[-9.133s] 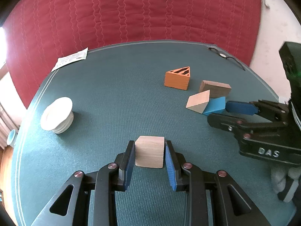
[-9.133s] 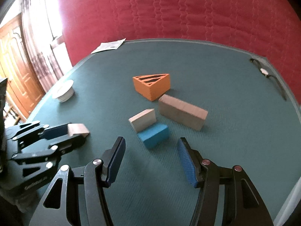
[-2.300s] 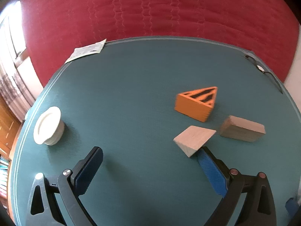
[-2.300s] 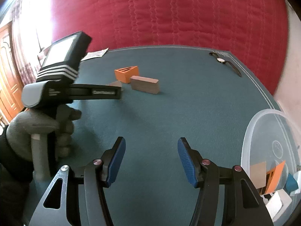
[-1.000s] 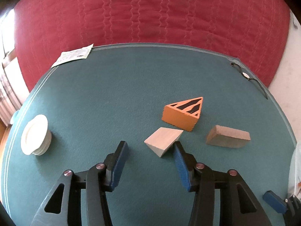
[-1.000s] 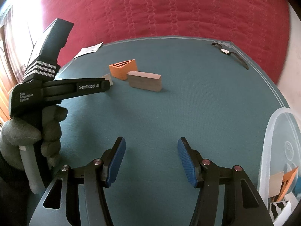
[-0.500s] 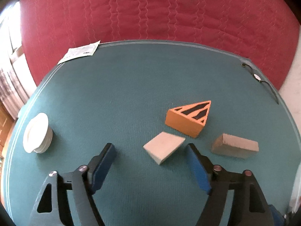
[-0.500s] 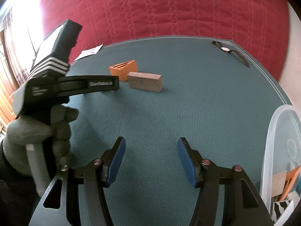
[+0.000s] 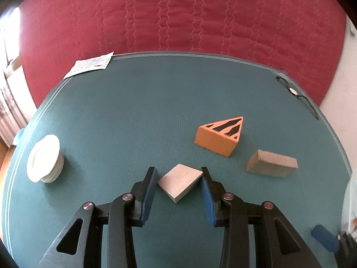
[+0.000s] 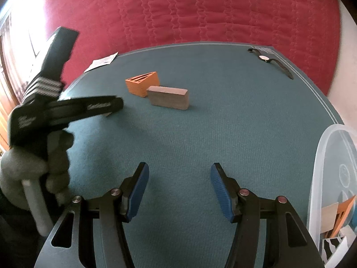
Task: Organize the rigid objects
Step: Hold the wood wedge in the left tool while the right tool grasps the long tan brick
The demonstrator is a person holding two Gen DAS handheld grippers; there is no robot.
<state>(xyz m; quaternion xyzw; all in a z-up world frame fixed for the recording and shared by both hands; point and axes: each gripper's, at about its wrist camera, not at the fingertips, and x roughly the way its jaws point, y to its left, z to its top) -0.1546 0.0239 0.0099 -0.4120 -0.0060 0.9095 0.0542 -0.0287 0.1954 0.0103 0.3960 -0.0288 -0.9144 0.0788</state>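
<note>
A pale wooden wedge block (image 9: 179,183) lies on the green table (image 9: 133,122) between the blue pads of my left gripper (image 9: 178,173). Its jaws are closing, and each pad touches a corner of the block. From the right wrist view, a gloved hand (image 10: 33,163) holds the left gripper (image 10: 111,107) low over the table, and the wedge is almost hidden behind it. An orange striped triangular block (image 9: 219,137) and a brown rectangular block (image 9: 272,166) lie further right. My right gripper (image 10: 179,172) stands open over bare table with nothing between its fingers.
A clear plastic container (image 10: 330,156) at the right edge holds several blocks. A white stack of dishes (image 9: 44,159) sits at the left rim. A paper slip (image 9: 89,65) and a wristwatch (image 10: 270,61) lie at the far edge, before a red quilted backdrop.
The left jaws spread wide half a second ago, then came in around the pale wedge until the pads met its corners. The right gripper has not moved.
</note>
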